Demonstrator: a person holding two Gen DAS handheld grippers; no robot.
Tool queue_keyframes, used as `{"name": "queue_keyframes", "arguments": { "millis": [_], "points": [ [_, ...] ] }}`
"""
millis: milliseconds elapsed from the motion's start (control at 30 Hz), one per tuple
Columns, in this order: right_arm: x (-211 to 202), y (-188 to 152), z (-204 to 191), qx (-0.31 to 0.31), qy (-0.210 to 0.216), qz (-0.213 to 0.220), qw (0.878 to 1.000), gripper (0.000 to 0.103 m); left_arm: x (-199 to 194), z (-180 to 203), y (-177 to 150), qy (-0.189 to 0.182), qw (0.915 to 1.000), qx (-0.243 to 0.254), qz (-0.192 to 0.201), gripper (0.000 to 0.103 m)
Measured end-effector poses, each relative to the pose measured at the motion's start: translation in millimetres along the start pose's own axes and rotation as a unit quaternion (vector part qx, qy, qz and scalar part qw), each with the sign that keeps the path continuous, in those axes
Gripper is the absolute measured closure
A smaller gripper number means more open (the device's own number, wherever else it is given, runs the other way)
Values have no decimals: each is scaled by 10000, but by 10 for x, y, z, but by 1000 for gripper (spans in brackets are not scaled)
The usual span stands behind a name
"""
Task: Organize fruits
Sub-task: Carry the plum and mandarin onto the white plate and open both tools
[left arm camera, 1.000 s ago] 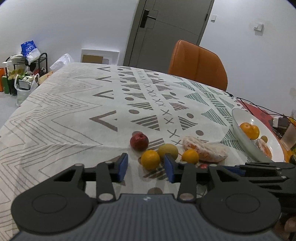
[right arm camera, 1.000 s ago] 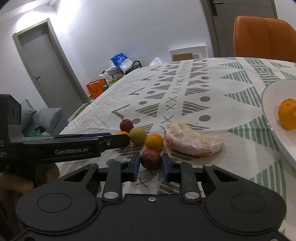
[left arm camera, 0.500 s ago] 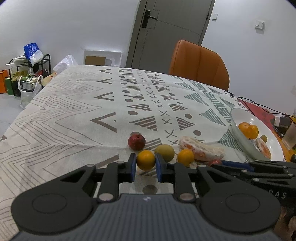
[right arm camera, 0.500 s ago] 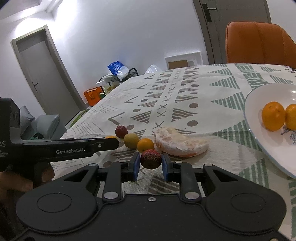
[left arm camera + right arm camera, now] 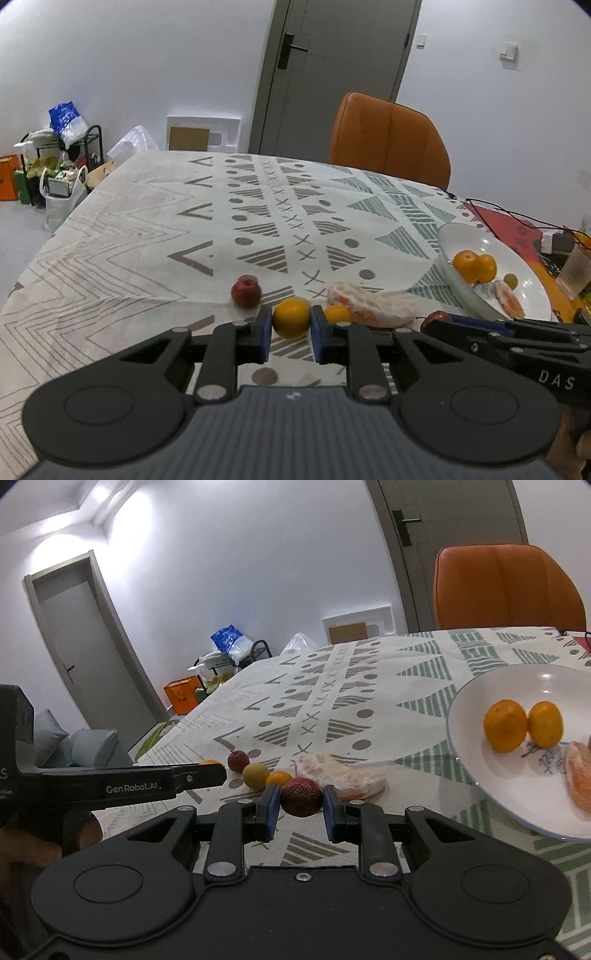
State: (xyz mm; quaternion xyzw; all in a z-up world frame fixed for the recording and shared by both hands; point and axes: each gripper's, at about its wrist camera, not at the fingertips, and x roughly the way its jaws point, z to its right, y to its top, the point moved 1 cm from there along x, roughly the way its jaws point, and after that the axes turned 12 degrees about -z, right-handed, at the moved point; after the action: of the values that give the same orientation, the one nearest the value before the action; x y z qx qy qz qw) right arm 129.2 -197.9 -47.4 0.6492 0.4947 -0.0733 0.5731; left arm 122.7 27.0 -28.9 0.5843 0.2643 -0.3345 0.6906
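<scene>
My left tongs (image 5: 291, 328) clamp an orange (image 5: 291, 318), my right tongs (image 5: 300, 808) clamp a dark red fruit (image 5: 301, 796), white plate (image 5: 480, 686) to their right.

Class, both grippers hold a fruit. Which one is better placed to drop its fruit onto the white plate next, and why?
The right gripper. It holds the dark red fruit with the white plate close beside it, while the left gripper, holding the orange, sits farther from the plate, with the right gripper between.
</scene>
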Motion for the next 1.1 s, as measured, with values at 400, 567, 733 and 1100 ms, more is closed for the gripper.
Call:
{"name": "queue_keyframes", "arguments": {
  "millis": [400, 567, 733, 1100],
  "points": [
    [-241, -44, 182, 117, -86, 241, 9996, 80, -87, 324, 18, -44, 9998, 141, 128, 83],
    [-350, -86, 300, 183, -123, 315, 9993, 80, -94, 488, 45, -60, 9995, 189, 229, 83],
    [-444, -107, 410, 196, -170, 367, 9990, 80, -86, 633, 39, -72, 9993, 214, 282, 83],
    [-605, -201, 620, 329, -275, 503, 9978, 79, -68, 929, 43, -74, 9987, 430, 273, 83]
  ]
}}
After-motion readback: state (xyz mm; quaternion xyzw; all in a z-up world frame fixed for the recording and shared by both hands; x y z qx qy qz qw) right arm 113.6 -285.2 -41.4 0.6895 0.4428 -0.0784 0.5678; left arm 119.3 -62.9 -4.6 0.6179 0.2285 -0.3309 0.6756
